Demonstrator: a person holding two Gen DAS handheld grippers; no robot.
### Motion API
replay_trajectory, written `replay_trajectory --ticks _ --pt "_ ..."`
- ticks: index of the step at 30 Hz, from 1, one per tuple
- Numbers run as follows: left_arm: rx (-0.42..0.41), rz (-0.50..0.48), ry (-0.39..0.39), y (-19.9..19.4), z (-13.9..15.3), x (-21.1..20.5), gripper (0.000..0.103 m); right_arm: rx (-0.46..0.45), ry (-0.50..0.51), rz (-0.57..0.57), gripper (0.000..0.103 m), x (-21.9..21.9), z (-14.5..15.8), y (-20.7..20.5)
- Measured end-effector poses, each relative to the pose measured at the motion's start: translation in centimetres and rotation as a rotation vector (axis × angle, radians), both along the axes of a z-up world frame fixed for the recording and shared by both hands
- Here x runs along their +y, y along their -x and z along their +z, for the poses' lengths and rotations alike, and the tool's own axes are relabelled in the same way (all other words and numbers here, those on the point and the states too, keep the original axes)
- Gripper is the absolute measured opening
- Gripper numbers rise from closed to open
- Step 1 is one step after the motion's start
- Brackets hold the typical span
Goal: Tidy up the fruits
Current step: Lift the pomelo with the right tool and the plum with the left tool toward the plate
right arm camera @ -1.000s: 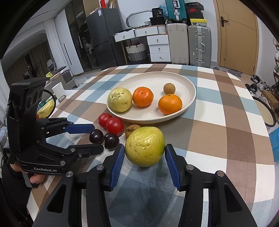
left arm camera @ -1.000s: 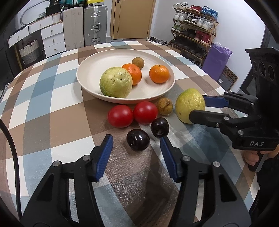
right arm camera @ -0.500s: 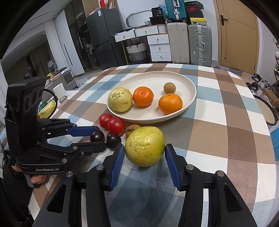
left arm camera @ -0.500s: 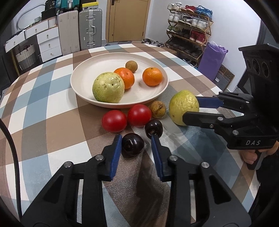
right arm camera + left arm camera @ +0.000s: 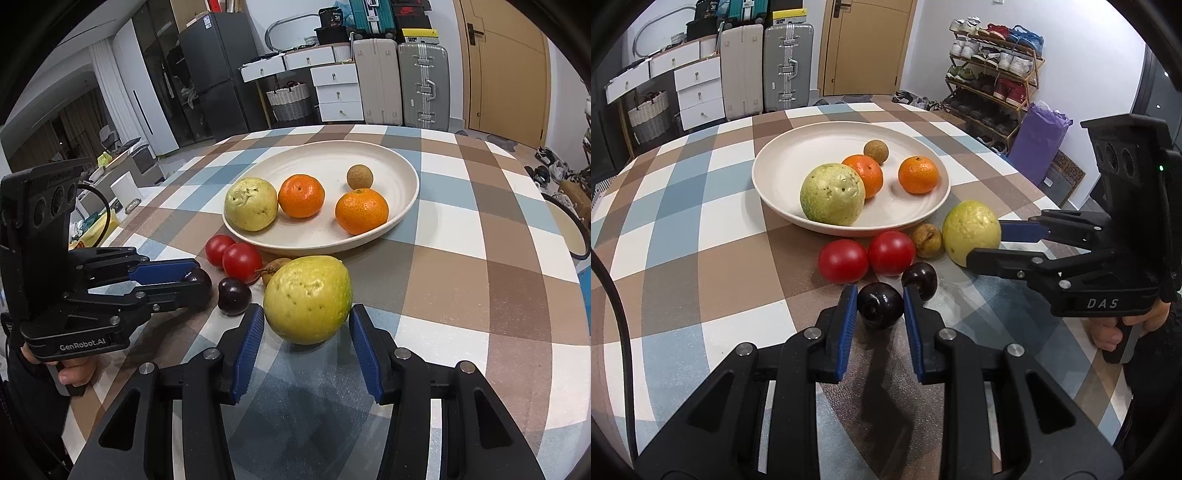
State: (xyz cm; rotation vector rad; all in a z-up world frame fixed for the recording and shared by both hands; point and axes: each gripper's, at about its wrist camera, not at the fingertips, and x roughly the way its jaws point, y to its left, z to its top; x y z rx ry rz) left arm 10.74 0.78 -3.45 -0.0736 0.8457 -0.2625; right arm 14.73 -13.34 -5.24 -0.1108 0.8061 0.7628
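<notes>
plate centre frame: 1 guava, 2 oranges, 1 longan | worktop: 2 tomatoes, 2 plums, 1 brown fruit, 1 guava | left gripper jaws clamped on plum | right gripper jaws touching guava, lower centre

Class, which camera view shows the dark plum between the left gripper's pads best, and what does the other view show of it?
The left wrist view: the plum sits central and unobstructed between the left gripper pads, which are shut on it. In the right wrist view, the left gripper's fingers cover most of it; only a dark sliver shows at their tips.
</notes>
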Motion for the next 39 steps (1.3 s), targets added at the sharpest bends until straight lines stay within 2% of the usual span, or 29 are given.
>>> replay_trajectory --ticks 13,21,27,39 --pt "-0.03 0.024 0.041 0.3 0.7 0.7 0.023 0.006 -0.033 -0.003 0.048 0.3 0.5 -0.8" --pt "-0.107 0.093 0.063 0.7 3.4 2.1 0.023 -0.042 -0.073 -0.016 0.048 -0.1 2.1 -0.8" --pt "-0.106 0.095 0.072 -0.5 4.1 2.0 0.023 -0.05 -0.089 -0.019 0.048 0.3 2.8 -1.2" --pt "-0.048 0.072 0.054 -4.0 3.0 0.5 0.023 -0.039 -0.096 -0.028 0.048 1.4 3.1 -2.6"
